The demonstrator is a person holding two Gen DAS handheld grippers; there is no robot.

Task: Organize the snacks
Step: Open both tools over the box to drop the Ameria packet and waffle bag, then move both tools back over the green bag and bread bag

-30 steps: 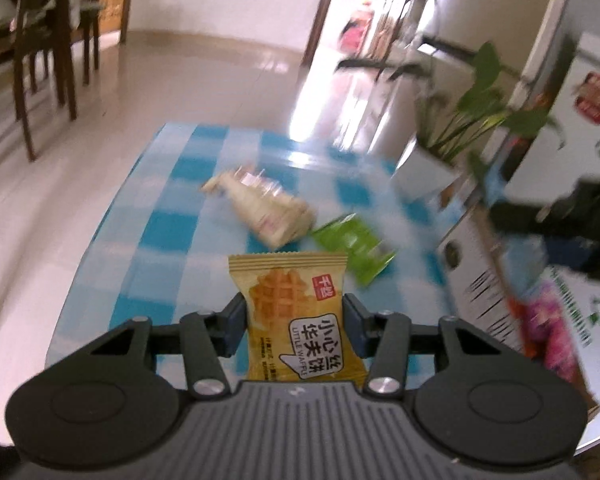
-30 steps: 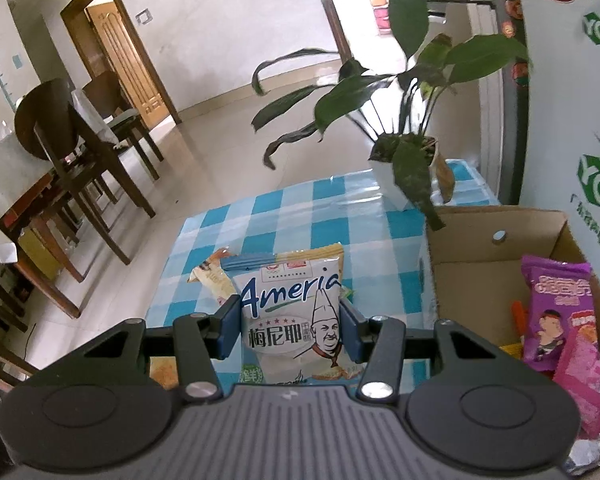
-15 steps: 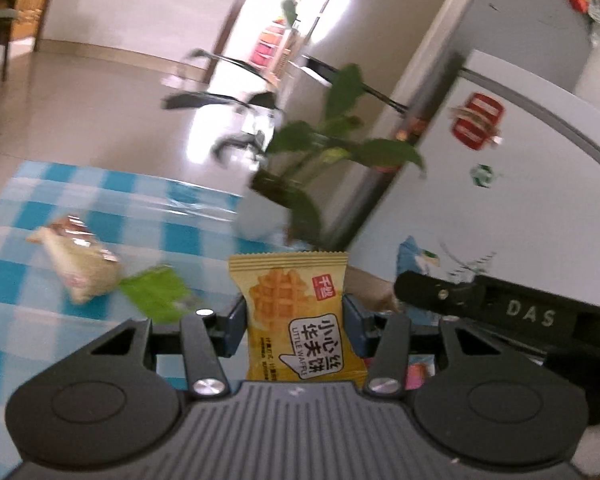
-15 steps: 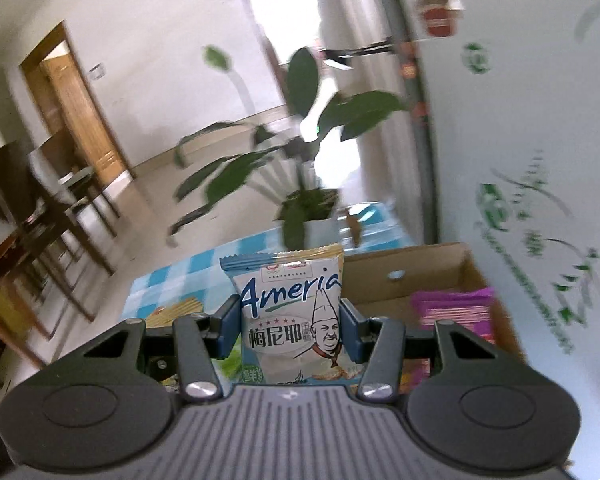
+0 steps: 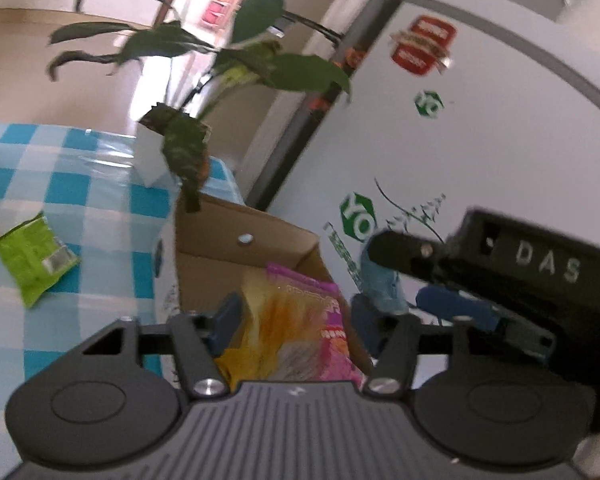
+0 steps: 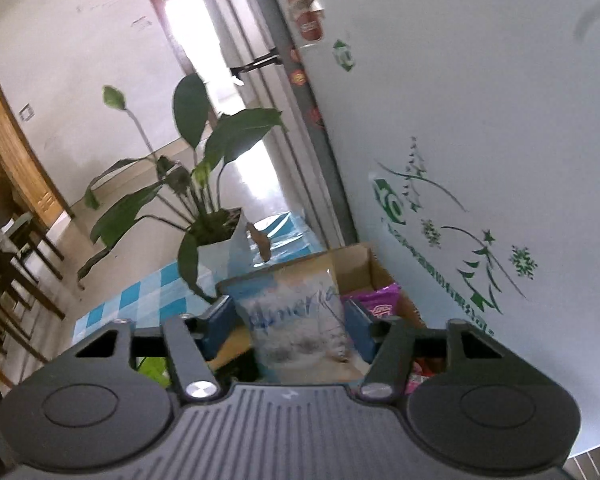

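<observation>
Checked blue tablecloth [image 5: 80, 200] beside a white fridge [image 6: 480, 120]: a blurred yellow snack packet [image 5: 260, 332] drops free between the opening left gripper [image 5: 292, 320] jaws above the cardboard box [image 5: 236, 228]; likewise the pale chip bag [image 6: 300, 320] between the opening right gripper [image 6: 292, 320] jaws. Both look light, crinkly, best pinched by the edges.

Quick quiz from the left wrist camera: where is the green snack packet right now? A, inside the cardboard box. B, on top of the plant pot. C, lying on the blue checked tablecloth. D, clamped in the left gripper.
C: the green snack packet lies flat on the blue checked tablecloth, off to the side of the cardboard box and apart from it.
</observation>
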